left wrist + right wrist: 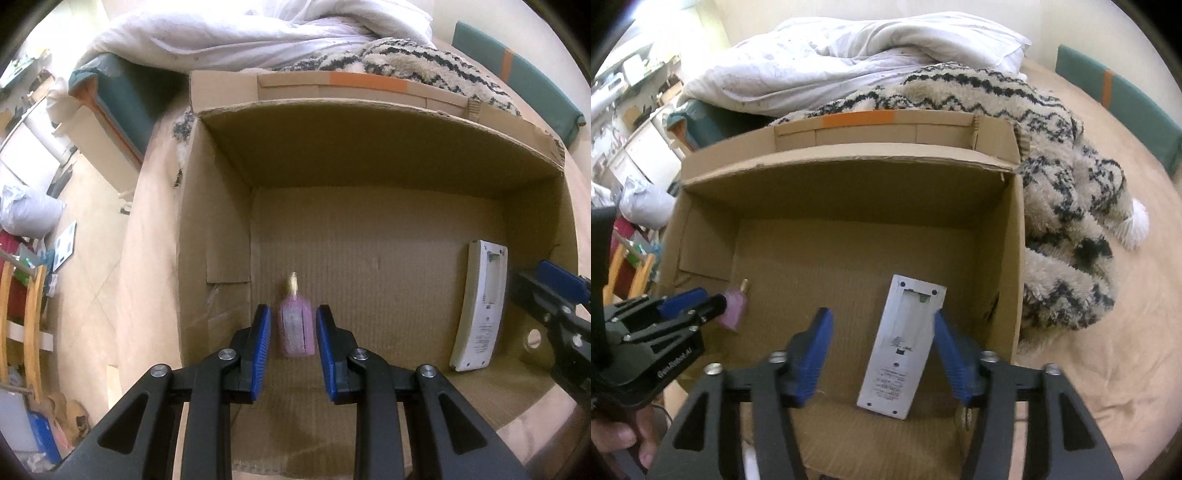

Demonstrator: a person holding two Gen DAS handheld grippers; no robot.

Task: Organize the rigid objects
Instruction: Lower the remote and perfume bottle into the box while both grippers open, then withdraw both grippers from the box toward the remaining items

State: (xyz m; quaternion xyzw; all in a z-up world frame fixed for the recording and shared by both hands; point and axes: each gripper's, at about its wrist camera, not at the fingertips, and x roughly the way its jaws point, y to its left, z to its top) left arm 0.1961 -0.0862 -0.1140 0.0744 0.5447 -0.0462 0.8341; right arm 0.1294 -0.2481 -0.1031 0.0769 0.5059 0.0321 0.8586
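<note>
You are holding the small purple bottle (295, 328) with its pale gold cap low inside the open brown cardboard box (369, 155), near the box's left wall. The left hand-held gripper (293, 310) is closed down narrow around the bottle's body, and by my reading it is clamping it. The flat white plastic remote-like slab (901, 350) is lying back-up on the box floor towards the right wall. The right hand-held gripper (881, 315) is standing apart over it, its blue ribbed pads not pressing on it.

You are likely setting the purple bottle down. Lower it until it is resting on the corrugated floor before releasing, and keep it parallel to the slab so the two are lying tidily. The bottle's faces look hard and slick, so open slowly.

The box is sitting on a bed with a beige sheet (1126, 332), beside a shaggy zigzag blanket (1052, 147).
</note>
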